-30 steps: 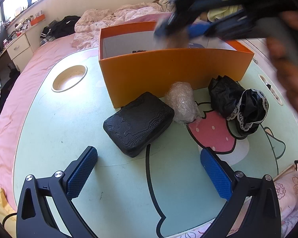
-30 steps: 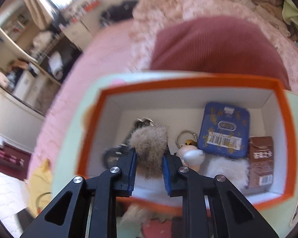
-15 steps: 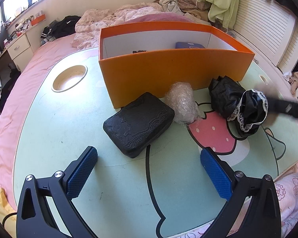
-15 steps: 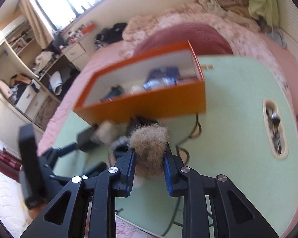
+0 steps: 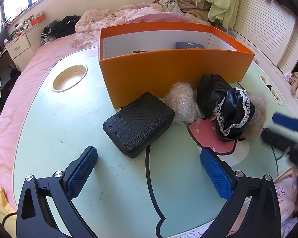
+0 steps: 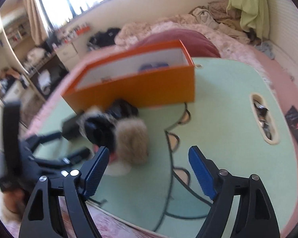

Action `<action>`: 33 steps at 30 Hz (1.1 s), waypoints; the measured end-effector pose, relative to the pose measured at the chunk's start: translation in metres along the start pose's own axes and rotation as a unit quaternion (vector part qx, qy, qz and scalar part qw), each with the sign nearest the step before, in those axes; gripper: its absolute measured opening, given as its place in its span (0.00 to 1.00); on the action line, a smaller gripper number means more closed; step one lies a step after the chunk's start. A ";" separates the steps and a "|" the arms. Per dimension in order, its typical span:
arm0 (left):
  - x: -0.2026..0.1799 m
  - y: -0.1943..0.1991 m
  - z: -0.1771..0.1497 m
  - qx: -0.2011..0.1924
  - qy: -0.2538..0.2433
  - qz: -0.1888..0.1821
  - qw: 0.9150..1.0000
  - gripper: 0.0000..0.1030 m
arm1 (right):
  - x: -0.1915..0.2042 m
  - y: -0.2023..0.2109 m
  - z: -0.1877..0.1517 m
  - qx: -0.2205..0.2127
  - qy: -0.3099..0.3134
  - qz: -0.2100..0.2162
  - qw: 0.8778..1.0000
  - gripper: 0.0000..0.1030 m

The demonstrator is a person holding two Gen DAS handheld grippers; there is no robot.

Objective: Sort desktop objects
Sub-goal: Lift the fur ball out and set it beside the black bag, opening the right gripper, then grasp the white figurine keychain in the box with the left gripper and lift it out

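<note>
A brown fur ball [image 6: 132,140] lies on the green table [image 6: 228,138], against a black lace-trimmed cloth [image 6: 101,127]. My right gripper [image 6: 149,150] is just behind the ball with its jaws opening; the pads do not touch it. In the left wrist view the fur ball [image 5: 256,115] shows behind the black cloth [image 5: 226,107], with the blurred right gripper [image 5: 269,127] beside it. A black case [image 5: 139,125] and a bubble-wrap bundle [image 5: 181,103] sit in front of the orange box [image 5: 176,67]. My left gripper [image 5: 149,152] stands open over bare table, short of the case.
The orange box [image 6: 149,87] holds a blue item and small dark things. The table has a round cup hole [image 5: 69,77] at the left and a slot [image 6: 263,119] at the right. Its front edge runs just below both grippers, with pink bedding around.
My right gripper carried the fur ball from above the orange box down to the table beside the black cloth, then opened and let it go. The left gripper stayed still.
</note>
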State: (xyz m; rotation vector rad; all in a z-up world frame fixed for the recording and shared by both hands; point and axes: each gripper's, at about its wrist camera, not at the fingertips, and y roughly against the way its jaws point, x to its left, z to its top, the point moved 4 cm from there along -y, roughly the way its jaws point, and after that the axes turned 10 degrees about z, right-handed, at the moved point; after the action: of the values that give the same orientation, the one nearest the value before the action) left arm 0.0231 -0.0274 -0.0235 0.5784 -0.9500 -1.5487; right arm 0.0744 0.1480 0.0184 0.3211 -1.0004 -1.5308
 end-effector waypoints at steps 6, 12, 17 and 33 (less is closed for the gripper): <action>0.003 0.004 -0.001 -0.007 0.015 -0.008 1.000 1.00 | 0.009 -0.025 -0.007 0.050 0.050 -0.047 0.996 1.00; 0.011 0.040 0.014 -0.084 0.039 -0.042 0.995 1.00 | 0.004 -0.026 -0.010 0.049 0.047 -0.046 0.997 1.00; -0.002 0.078 0.072 -0.123 0.016 -0.082 0.989 1.00 | 0.004 -0.026 -0.010 0.049 0.047 -0.046 0.997 1.00; -0.044 -0.066 0.130 0.113 0.017 -0.124 0.986 0.46 | 0.009 -0.026 -0.009 0.048 0.047 -0.046 0.997 1.00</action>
State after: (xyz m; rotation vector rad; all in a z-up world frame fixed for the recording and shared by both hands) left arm -0.1093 0.0477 -0.0133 0.9101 -1.0664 -1.6550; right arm 0.0609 0.1342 -0.0031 0.5081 -0.9992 -1.5386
